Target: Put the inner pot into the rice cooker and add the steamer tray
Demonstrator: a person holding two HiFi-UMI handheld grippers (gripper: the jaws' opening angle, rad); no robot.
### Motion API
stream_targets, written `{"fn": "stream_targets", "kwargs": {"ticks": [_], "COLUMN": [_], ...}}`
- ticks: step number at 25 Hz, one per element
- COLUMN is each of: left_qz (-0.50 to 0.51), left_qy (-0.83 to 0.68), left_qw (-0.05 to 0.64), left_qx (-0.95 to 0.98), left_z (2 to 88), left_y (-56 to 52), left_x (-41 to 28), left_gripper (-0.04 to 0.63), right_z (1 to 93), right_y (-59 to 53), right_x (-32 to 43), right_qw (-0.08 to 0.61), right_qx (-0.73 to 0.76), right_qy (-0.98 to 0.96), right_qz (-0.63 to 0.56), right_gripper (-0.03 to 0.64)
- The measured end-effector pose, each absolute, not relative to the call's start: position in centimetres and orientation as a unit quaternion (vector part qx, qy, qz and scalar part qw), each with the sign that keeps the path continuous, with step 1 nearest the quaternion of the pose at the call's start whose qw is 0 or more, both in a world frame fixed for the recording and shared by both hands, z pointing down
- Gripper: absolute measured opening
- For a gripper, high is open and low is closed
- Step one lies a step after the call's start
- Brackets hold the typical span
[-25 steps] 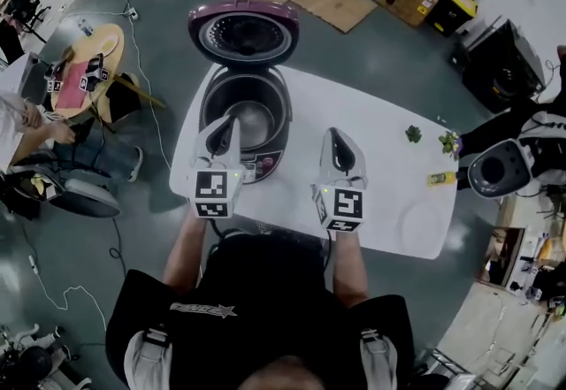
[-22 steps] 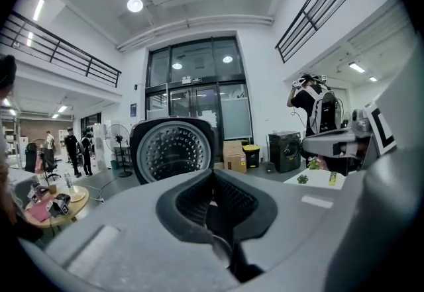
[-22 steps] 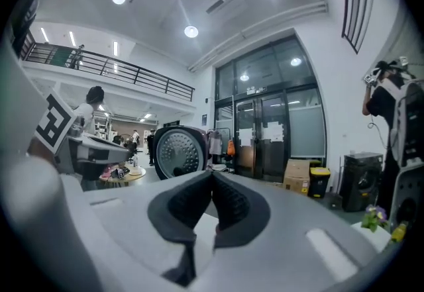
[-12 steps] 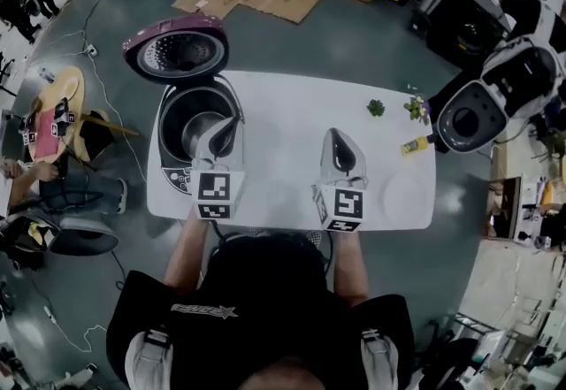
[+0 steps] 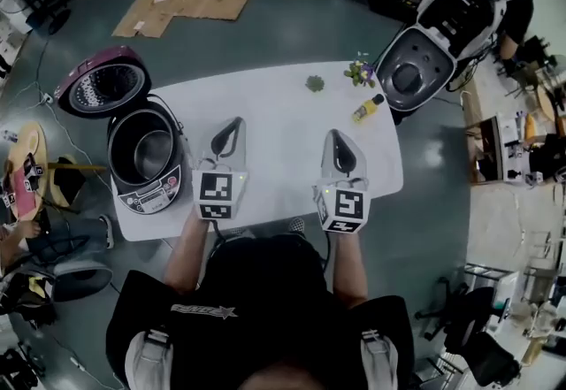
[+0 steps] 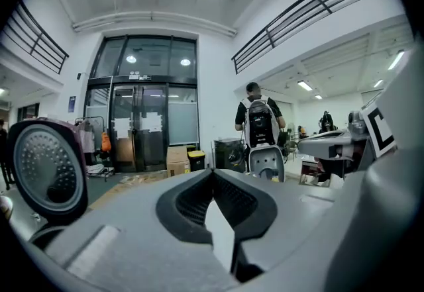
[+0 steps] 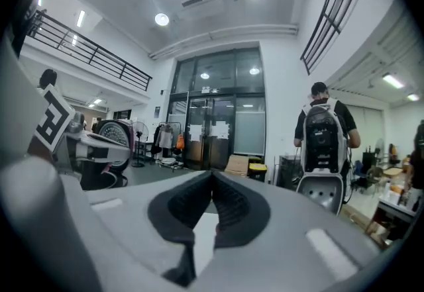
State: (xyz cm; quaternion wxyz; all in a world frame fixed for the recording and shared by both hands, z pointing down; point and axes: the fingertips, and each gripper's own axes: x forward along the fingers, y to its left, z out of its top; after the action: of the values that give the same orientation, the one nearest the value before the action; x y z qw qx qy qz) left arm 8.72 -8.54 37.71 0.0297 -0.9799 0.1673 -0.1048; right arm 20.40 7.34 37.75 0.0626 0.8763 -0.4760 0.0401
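Head view showed the white table (image 5: 283, 110) with the rice cooker (image 5: 146, 163) at its left end, its purple lid (image 5: 99, 89) raised. The left tongs (image 5: 233, 125) and right tongs (image 5: 335, 136) hovered side by side over the table, both clenched on nothing. A yellow bottle (image 5: 367, 107) lay near the far right corner.

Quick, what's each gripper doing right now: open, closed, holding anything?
Left gripper: closed, holding nothing.
Right gripper: closed, holding nothing.
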Motion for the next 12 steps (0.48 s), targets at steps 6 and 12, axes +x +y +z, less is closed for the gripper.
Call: {"fn": "stream_targets", "kwargs": {"ticks": [6,12], "left_qz": [-0.104,-0.112], "left_qy": [0.111,0.051], "left_qw": [0.03,0.028], "left_qx": [-0.988,-0.992], "left_z": [37.8,38.6], "left_y": [-2.1,4.6], "left_x": [14.4,19.5], "left_gripper": [0.011,0.011], "right_z": [37.6,38.0], "right_y": [15.0,22.3], "right_x": [24.4,27.5], "right_qw": [0.064,0.067], "right_qx": [0.902,0.923], "right_qy": [-0.423,-0.374], "right_qz": [0.046,0.058], "right_gripper": [0.005,0.005]}}
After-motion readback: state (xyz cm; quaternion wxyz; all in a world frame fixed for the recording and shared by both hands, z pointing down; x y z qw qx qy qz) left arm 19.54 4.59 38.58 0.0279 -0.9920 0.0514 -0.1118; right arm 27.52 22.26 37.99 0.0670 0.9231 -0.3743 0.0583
